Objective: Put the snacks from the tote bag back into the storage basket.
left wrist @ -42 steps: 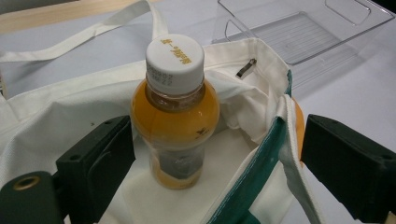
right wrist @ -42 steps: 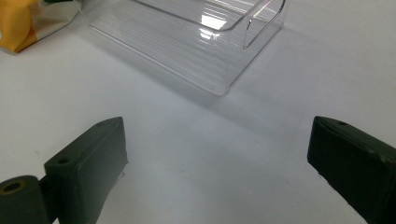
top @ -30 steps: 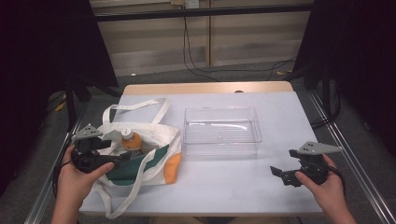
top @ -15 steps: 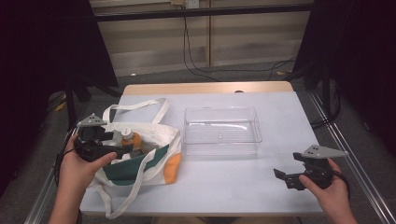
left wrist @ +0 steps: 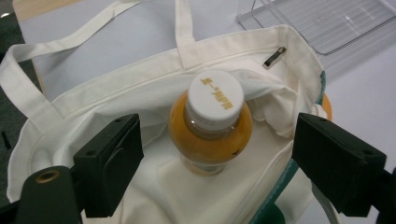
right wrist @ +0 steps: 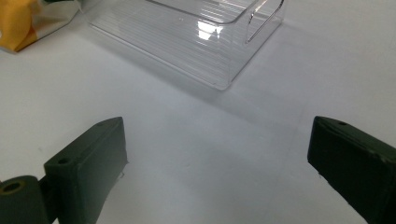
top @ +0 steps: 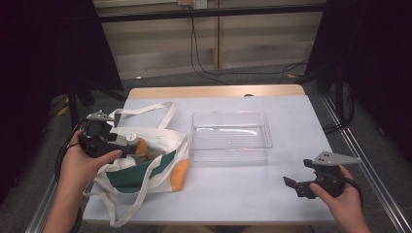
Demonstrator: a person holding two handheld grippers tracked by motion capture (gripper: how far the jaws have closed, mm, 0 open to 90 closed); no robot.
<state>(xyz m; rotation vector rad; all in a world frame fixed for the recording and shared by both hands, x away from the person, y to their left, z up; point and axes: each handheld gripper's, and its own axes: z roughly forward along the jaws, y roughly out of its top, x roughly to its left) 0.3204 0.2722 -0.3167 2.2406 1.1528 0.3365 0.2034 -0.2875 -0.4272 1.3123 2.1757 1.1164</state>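
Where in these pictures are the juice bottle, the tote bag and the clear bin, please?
juice bottle (left wrist: 214,99): left gripper view, on its white cap.
tote bag (top: 160,141): high view, on the cream cloth near its mouth.
clear bin (top: 230,148): high view, on its near wall.

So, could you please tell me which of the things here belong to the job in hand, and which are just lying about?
In the job:
- left gripper, jaws closing, either side of the bottle without touching it
- orange juice bottle, white cap
- canvas tote bag holding it
- clear plastic bin, probably where it goes

Lying about:
- right gripper, open over bare table
- cables on the floor
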